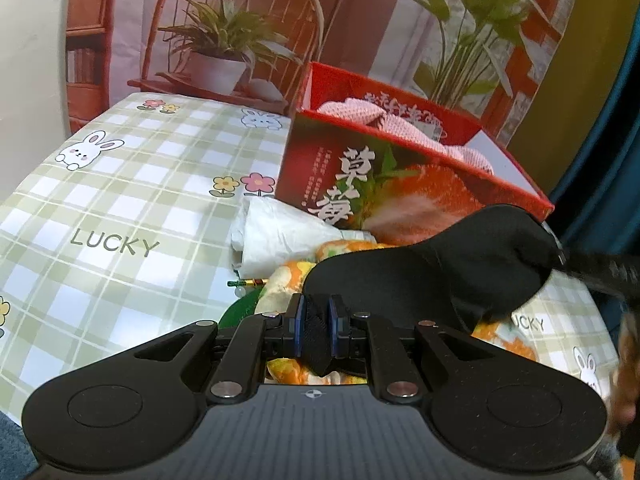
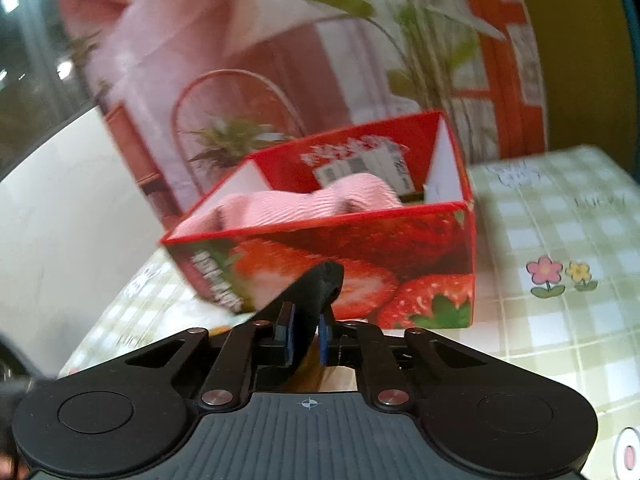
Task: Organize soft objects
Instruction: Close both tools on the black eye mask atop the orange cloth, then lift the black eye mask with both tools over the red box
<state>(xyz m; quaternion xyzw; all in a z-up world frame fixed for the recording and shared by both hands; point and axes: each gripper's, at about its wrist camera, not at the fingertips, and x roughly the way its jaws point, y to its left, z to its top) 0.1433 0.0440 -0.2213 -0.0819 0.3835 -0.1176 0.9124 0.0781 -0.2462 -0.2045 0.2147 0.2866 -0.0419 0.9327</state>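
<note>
A black sock (image 1: 440,264) hangs stretched between both grippers. My left gripper (image 1: 316,312) is shut on one end of it, low over a pile of cloths. In the right wrist view my right gripper (image 2: 306,320) is shut on the sock's other end (image 2: 320,284), just in front of the red strawberry box (image 2: 400,248). The open box (image 1: 360,184) stands on the table behind the sock, with a pink knitted cloth (image 1: 400,128) lying inside it (image 2: 300,204). Under the sock lie an orange and yellow flowered cloth (image 1: 288,276) and a crumpled white cloth (image 1: 280,232).
The table wears a green checked cloth (image 1: 120,200) with rabbits and flowers. Its left and near edges fall away. A thin green and gold stick (image 1: 248,282) lies by the pile. A printed backdrop (image 1: 224,40) of plants and a chair stands behind, and a teal curtain (image 1: 612,120) hangs at right.
</note>
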